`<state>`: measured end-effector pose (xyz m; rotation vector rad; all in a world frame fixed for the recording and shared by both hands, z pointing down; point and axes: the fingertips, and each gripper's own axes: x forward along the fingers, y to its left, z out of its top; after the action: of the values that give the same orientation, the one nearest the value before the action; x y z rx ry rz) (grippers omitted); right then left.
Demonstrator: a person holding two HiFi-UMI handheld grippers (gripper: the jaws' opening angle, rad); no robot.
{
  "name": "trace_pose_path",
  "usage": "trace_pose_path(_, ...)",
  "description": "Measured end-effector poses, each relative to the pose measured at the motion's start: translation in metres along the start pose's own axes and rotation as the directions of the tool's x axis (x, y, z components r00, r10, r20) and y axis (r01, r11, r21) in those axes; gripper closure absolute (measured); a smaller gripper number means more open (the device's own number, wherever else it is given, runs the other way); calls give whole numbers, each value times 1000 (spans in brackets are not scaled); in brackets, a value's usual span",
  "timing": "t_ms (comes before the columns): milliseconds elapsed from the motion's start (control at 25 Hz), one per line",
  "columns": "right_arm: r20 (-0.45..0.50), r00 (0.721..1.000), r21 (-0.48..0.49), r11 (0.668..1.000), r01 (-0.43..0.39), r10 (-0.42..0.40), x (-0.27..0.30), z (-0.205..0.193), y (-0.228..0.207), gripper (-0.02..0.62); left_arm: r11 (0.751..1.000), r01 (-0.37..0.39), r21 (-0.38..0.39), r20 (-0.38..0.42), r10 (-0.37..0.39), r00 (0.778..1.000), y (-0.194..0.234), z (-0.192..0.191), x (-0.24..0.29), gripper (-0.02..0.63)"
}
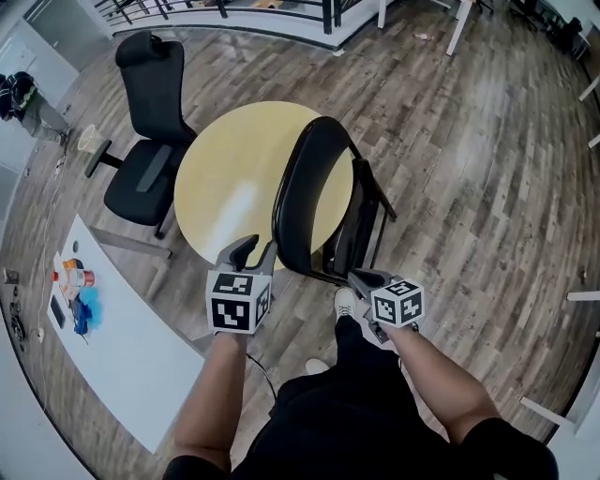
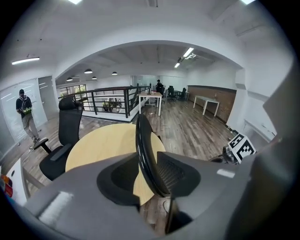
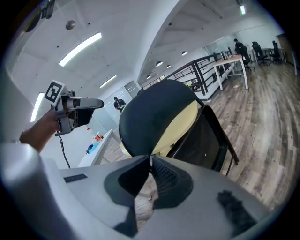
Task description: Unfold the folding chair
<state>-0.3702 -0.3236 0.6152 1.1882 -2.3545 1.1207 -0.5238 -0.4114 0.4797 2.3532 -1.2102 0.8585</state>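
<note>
The only containers sit far left on the white table point(image 1: 141, 366): a small orange-banded bottle point(image 1: 77, 277), contents unreadable, beside a blue item point(image 1: 86, 309).

The folding chair point(image 1: 302, 187) stands on the wood-plank floor point(image 1: 469, 187), against the near edge of the round yellow table point(image 1: 234, 169). Its dark seat point(image 3: 201, 140) is tipped up close to the frame.

The left claw point(image 1: 255, 253) is parted, with the backrest's rim between its jaws: the rim lies against one pad point(image 2: 176, 173), with a strip of table showing on the other side. The right claw point(image 1: 361, 278) is low by the chair's frame, jaws closed tip to tip with nothing seen between them.

A black office chair point(image 1: 150, 141) stands beyond the round table, and a black railing point(image 1: 234, 11) edges the room.
</note>
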Motion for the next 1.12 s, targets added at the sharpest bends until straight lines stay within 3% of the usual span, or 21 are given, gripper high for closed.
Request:
trace_pose_path(280,-22,1000,81,997,-5,7,34,12,-37,555,1000,13,-11,-73,-14,997,15,26,67,405)
trace_pose_path(560,-12,1000,95,995,-19,21,45,31,-52,555,994,44,-99,-193,-63,979,25,26,132,368)
trace_pose_path(720,-31,999,96,995,-27,31,48,35,-63,555,994,50,-98,-247,-73,966,21,23,153,370)
trace_pose_path(920,-52,998,94,995,-26,31,53,39,-77,555,998,35,-51,-279,-48,959,17,20,172,388)
trace_pose_path(1120,-53,998,103,994,-27,33,45,42,-88,555,998,18,-53,-298,-33,954,14,17,178,424)
